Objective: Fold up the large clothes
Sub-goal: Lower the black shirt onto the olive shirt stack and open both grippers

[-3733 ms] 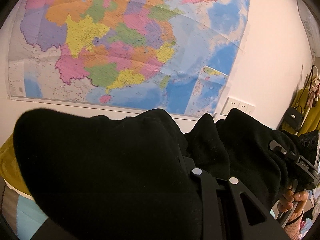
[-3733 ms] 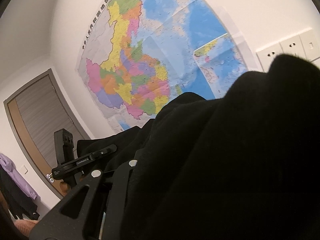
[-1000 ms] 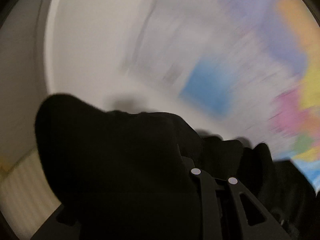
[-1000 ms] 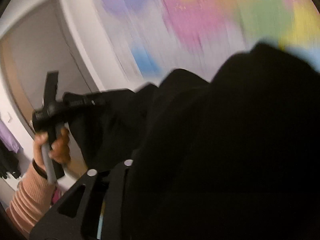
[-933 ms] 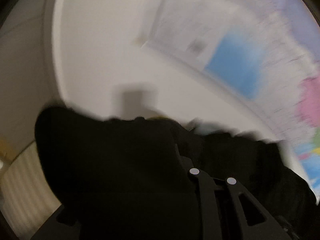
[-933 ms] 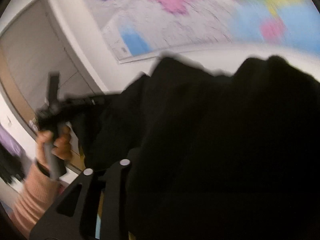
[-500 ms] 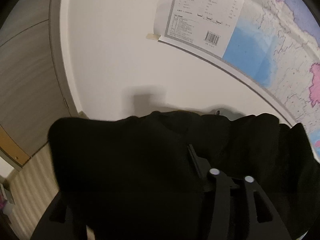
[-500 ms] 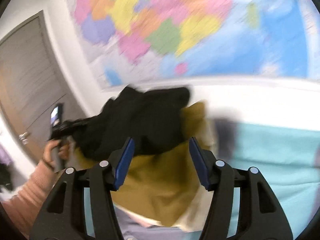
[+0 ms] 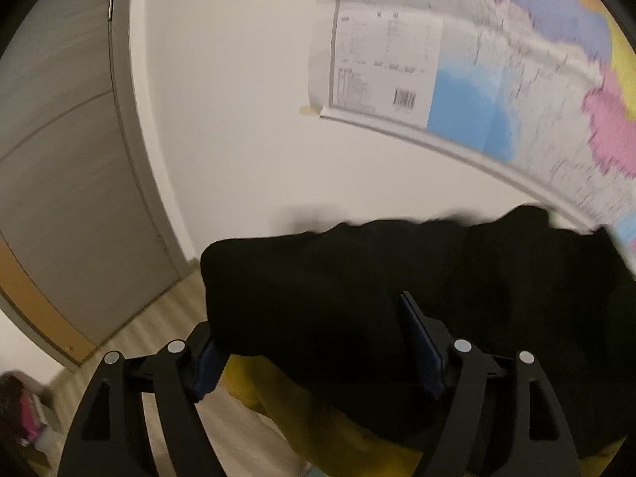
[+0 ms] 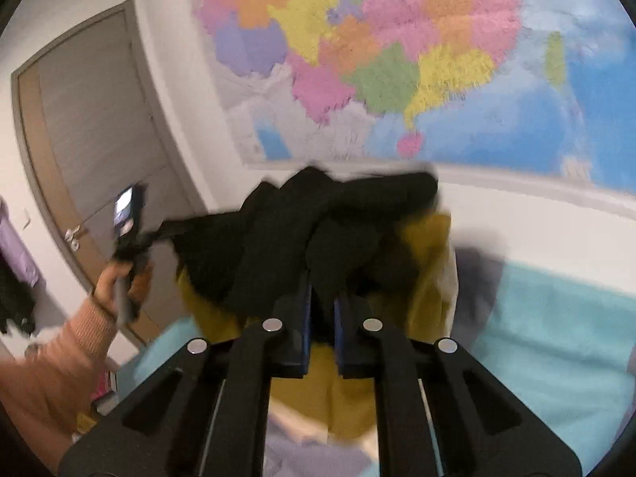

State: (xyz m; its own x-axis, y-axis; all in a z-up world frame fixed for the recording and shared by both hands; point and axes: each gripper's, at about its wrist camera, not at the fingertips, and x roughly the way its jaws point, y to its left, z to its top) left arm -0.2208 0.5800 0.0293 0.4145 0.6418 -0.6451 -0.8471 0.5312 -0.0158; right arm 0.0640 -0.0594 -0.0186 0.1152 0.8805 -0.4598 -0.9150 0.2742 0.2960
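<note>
A large black garment (image 10: 318, 218) lies bunched on a mustard-yellow garment (image 10: 425, 270) over a turquoise bed sheet (image 10: 556, 338). My right gripper (image 10: 322, 318) is shut on a fold of the black cloth at its near edge. In the left wrist view the black garment (image 9: 397, 270) drapes across my left gripper (image 9: 314, 349). Its jaws stand wide and are opening, with cloth between them but not pressed. In the right wrist view the left gripper (image 10: 151, 234) sits at the garment's left end, held by a hand (image 10: 119, 282).
A coloured wall map (image 10: 397, 59) hangs behind the bed. A grey door (image 10: 91, 127) is at the left, and a salmon sleeve (image 10: 51, 377) reaches in from the lower left. Pale wooden floor (image 9: 159, 326) shows beside the bed.
My right gripper let go of the black cloth, stood open, then shut on a fold lower down. The left jaws went from shut on cloth to wide. The garment dropped onto the mustard pile.
</note>
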